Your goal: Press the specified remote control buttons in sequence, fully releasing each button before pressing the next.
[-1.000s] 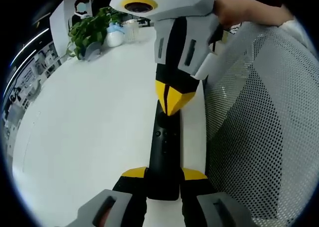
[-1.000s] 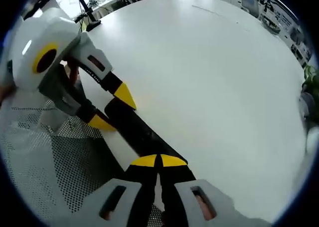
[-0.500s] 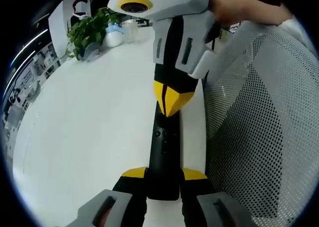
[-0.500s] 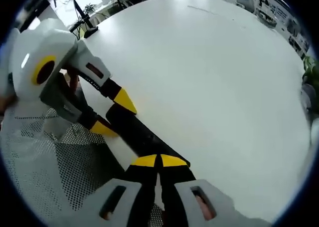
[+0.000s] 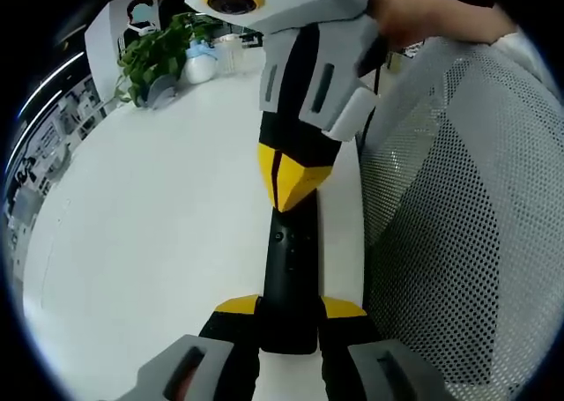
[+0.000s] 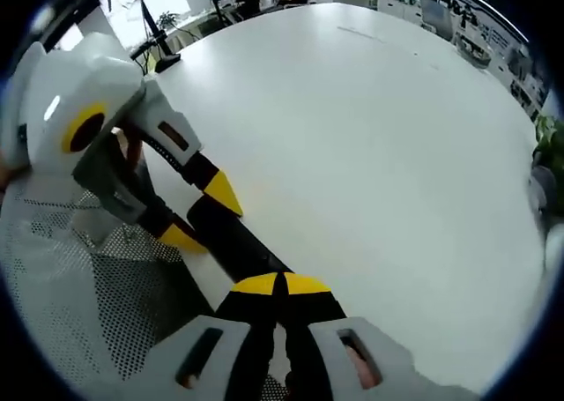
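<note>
A slim black remote [image 5: 289,269] lies lengthwise over the white table [image 5: 150,233] at its edge. My left gripper [image 5: 289,307] is shut on the remote's near end, one yellow tip on each side. From above comes my right gripper [image 5: 286,185], jaws shut, its yellow tips set down on the remote's far part. In the right gripper view the right gripper [image 6: 280,285] points its shut tips at the remote [image 6: 231,238]. There the left gripper [image 6: 201,216] clamps the remote's other end. Whether the tips press a button is hidden.
A grey mesh chair back [image 5: 458,242] stands tight against the table edge, also seen as the chair back [image 6: 79,304] under the left gripper. A potted plant [image 5: 154,53] and small jars sit at the table's far side. A person's hand [image 5: 423,18] holds the right gripper.
The right gripper has edged a little left and nearer along the remote, its tips now covering more of it. The left gripper keeps its hold and the remote has not moved.
</note>
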### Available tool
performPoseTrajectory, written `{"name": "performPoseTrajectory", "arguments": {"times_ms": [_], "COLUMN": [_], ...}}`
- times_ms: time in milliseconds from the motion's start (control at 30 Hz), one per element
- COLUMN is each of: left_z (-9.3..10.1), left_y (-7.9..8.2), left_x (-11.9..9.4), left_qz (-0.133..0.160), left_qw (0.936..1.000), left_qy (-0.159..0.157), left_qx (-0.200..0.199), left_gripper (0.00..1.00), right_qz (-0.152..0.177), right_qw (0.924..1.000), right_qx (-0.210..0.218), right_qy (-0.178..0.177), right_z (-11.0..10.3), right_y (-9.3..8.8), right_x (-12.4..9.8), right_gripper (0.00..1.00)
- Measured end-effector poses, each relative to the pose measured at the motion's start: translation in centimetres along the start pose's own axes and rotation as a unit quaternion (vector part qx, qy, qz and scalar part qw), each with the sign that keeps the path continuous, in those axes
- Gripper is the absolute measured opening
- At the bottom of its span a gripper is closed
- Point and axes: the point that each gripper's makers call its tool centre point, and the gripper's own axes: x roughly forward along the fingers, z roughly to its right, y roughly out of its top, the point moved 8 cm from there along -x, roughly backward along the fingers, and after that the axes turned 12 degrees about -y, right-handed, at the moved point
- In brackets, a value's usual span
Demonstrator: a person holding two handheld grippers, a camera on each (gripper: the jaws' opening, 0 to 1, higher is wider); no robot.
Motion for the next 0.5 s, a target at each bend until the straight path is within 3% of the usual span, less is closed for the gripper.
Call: {"name": "performPoseTrajectory", "arguments": {"times_ms": [133,167,200,267,500], "left_z": [-0.03,-0.02,-0.03,-0.03,-0.03], "left_y": [-0.01,-0.02,-0.01,-0.01,-0.01], "left_x": [0.02,0.03,0.03,0.02,0.01], "left_qz": [0.000,0.000,0.000,0.000,0.001], "left_qw": [1.0000,1.0000,1.0000,1.0000,1.0000], "left_qy": [0.000,0.000,0.000,0.000,0.000], "left_qx": [-0.001,-0.001,-0.001,0.000,-0.001], "left_gripper": [0.25,0.25,0.25,0.25,0.25], "right_qz": [-0.003,-0.006,0.011,0.008,0.007], "right_qw": [1.0000,0.9998,0.9990,0.9987,0.9996], "right_qx": [-0.008,-0.016,-0.043,-0.049,-0.028], "right_qy": [0.003,0.001,-0.006,-0.008,-0.006], "right_z": [-0.30,-0.43,-0.22,-0.52,-0.23], "right_y": [-0.03,-0.23,0.04,-0.11,-0.11], "right_x": [0.30,0.35,0.36,0.27,0.27], "right_gripper": [0.00,0.00,0.00,0.00,0.00]}}
